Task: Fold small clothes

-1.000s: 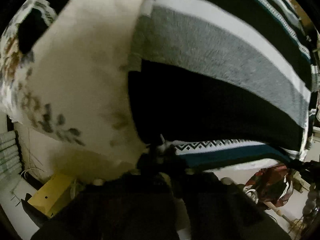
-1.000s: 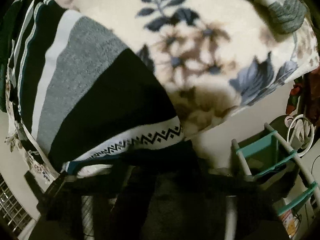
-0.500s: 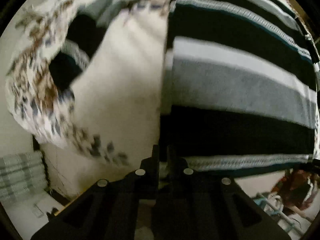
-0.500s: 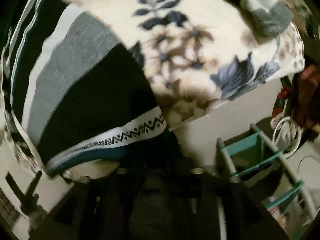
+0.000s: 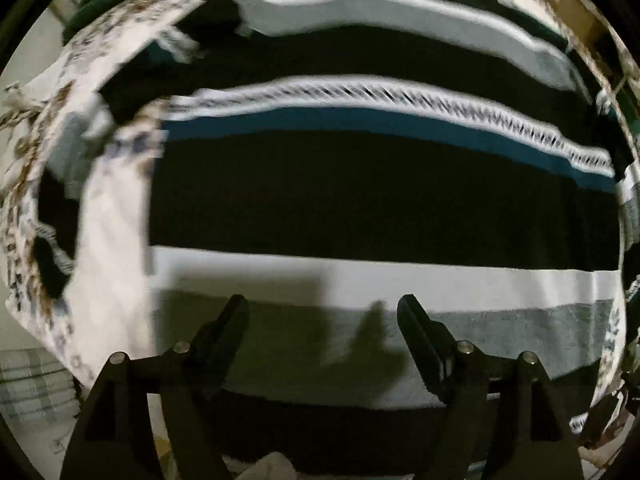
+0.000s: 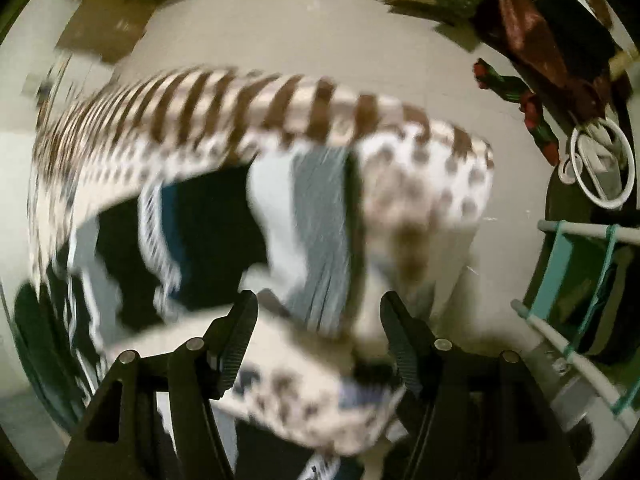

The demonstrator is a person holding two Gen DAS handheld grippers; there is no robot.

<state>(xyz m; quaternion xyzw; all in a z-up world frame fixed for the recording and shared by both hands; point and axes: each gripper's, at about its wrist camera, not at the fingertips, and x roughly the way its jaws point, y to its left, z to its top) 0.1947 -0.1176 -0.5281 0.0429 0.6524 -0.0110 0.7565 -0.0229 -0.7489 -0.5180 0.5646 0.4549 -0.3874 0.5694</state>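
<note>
Both grippers stand wide apart and hold nothing. The left gripper (image 5: pixel 322 312) hovers over the striped sweater (image 5: pixel 360 200), which fills its view: bands of black, teal, white and grey run straight across, with a zigzag trim above. The sweater lies spread on a floral blanket (image 5: pixel 112 240) that shows along its left side. Shadows of the fingers (image 5: pixel 228 328) fall on the grey band just ahead, so the gripper looks close to the cloth without touching it.

The right gripper (image 6: pixel 318 312) points at a blurred view of the same sweater (image 6: pixel 312 232), here seen bunched or doubled over, with the blanket (image 6: pixel 420 184) around it. A bare floor (image 6: pixel 280 32) and a teal rack (image 6: pixel 568 264) lie beyond. The blur makes it hard to tell how neat the edges are.

The step in hand looks like the gap between two folds: one fold seems laid down and the cloth let go. The next move probably calls for each gripper to find an outer edge or corner of the sweater, close on a single layer and not the blanket beneath, then carry it across evenly so the stripes line up.
</note>
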